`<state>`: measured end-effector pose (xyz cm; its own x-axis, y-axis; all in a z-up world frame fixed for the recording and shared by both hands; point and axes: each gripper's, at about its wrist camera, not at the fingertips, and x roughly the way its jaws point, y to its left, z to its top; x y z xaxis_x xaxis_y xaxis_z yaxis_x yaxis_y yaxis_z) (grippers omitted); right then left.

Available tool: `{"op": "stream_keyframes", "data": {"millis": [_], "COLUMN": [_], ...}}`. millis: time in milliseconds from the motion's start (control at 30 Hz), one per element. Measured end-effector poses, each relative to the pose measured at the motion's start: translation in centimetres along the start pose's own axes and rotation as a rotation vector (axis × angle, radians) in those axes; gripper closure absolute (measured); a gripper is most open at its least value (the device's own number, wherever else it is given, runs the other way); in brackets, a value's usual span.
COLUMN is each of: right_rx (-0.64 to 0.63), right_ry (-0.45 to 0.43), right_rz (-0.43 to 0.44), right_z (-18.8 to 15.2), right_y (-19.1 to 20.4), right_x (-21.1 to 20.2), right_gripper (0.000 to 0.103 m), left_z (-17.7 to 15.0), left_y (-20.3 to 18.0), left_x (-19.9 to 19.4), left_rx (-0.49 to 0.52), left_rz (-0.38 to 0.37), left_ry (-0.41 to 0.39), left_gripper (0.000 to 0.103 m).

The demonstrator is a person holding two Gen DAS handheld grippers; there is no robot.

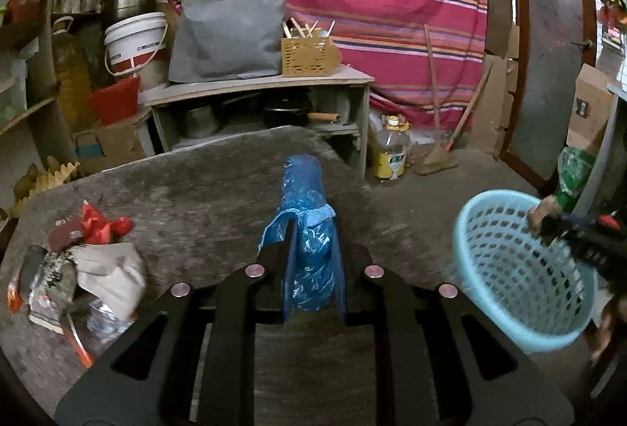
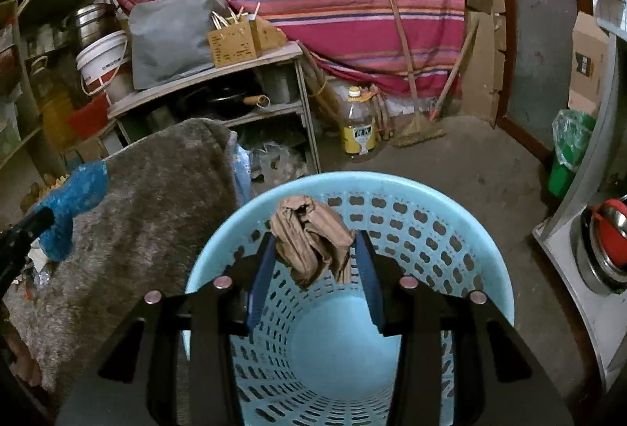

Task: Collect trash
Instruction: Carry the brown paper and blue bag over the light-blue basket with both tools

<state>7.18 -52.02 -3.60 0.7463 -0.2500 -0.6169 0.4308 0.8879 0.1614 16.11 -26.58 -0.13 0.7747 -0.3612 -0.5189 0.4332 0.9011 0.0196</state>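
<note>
My left gripper (image 1: 311, 234) is shut on a crumpled blue plastic bag (image 1: 309, 214) and holds it above the grey table (image 1: 203, 191). The bag also shows in the right wrist view (image 2: 74, 198). My right gripper (image 2: 313, 242) is shut on a crumpled brown paper wad (image 2: 309, 238) and holds it over the mouth of the light blue perforated basket (image 2: 450, 242). The basket stands right of the table in the left wrist view (image 1: 509, 269), with the right gripper (image 1: 544, 218) at its rim. A pile of trash (image 1: 86, 269) lies on the table's left side.
A shelf unit (image 1: 258, 100) with a grey bag and wooden box stands behind the table. An oil bottle (image 1: 392, 151) and a broom (image 1: 439, 155) are on the floor by the striped cloth. A green bin (image 2: 568, 147) stands at right, beside a white appliance (image 2: 580, 269).
</note>
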Motion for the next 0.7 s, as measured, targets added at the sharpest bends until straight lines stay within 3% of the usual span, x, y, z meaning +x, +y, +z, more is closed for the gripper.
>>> {"op": "stream_keyframes", "data": {"millis": [133, 433, 700], "right_rx": [0.044, 0.097, 0.113], "right_ry": [-0.001, -0.012, -0.009], "right_rz": [-0.009, -0.055, -0.094], "right_z": [-0.2, -0.5, -0.9], "right_y": [-2.0, -5.7, -8.1], "right_x": [0.0, -1.2, -1.9], "right_gripper": [0.061, 0.061, 0.061], "left_z": [0.3, -0.3, -0.3], "left_y": [-4.4, -13.9, -16.6], "left_x": [0.2, 2.0, 4.6], "left_rx": [-0.016, 0.076, 0.089], "left_rz": [-0.057, -0.128, -0.194], "left_ry": [0.008, 0.028, 0.082], "left_gripper": [0.088, 0.088, 0.087]}}
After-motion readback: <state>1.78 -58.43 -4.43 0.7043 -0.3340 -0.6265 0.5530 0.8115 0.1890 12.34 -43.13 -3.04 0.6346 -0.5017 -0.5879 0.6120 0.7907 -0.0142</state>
